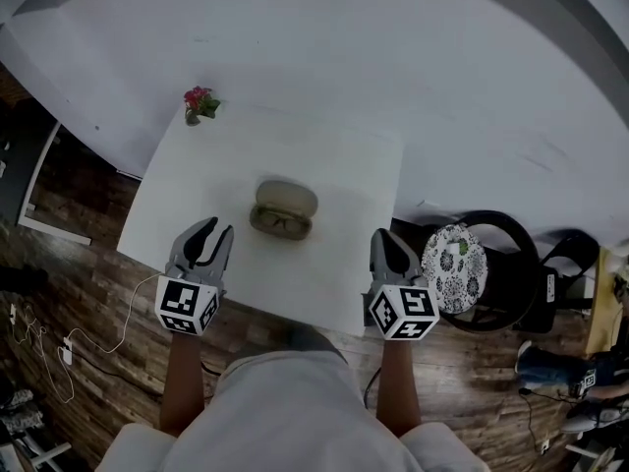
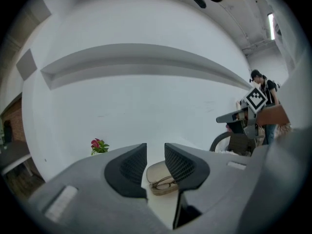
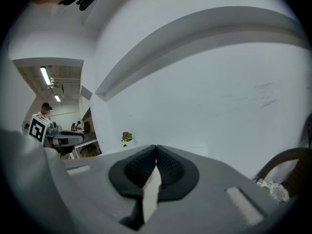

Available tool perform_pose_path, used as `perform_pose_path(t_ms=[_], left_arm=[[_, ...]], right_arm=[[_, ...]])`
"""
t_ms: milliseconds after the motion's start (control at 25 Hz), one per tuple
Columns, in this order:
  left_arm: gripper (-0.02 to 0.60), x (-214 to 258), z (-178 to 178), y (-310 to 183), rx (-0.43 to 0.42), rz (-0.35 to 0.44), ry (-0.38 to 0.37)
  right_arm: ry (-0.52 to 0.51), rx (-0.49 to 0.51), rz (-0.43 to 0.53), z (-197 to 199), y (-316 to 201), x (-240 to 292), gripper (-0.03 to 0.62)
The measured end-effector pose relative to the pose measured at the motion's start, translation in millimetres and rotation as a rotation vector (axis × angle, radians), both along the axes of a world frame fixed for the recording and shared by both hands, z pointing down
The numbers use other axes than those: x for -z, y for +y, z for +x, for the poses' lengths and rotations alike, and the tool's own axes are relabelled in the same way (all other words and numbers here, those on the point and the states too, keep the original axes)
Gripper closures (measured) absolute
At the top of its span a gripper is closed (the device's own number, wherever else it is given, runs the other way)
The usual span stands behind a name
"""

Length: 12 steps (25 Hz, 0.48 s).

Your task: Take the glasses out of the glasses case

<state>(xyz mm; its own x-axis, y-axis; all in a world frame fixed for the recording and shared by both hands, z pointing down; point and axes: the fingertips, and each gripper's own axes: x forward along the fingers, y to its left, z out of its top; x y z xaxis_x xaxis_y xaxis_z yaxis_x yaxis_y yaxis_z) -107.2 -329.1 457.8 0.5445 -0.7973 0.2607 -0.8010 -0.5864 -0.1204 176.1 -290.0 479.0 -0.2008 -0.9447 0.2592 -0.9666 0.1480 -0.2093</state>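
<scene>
Two hand-held grippers hover over the near edge of a white square table (image 1: pixel 197 180), and neither touches anything. The left gripper (image 1: pixel 218 227) is released. In the left gripper view its dark ribbed jaws stand clearly apart with only air between them, and the task's thing shows through the gap, farther off on the table. The right gripper (image 1: pixel 384 236) is clenched on nothing: in the right gripper view its jaw tips meet, leaving only a narrow slit lower down.

An oval beige clamshell glasses case (image 1: pixel 285 197) lies open at the middle of the table, its lid toward 12 o'clock. A pair of thin brown-framed glasses (image 1: pixel 282 223) rests inside the lower shell. From the case, the left gripper sits at about 8 o'clock and the right gripper at about 4 o'clock, both apart from it.

A small bunch of pink flowers with green leaves (image 1: pixel 200 103) stands at the table's far left corner, at 11 o'clock from the case. Off the table at 3 o'clock stands a black round-backed chair (image 1: pixel 501 216) holding a white floral-patterned cushion (image 1: pixel 454 266).
</scene>
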Motion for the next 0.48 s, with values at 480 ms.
perform_pose_path(t_ms=[480], left_arm=[[0.456, -9, 29, -17, -0.052, -0.033, -0.072]], right_arm=[[-0.042, -0.010, -0.011, 16, -23, -6, 0.591]])
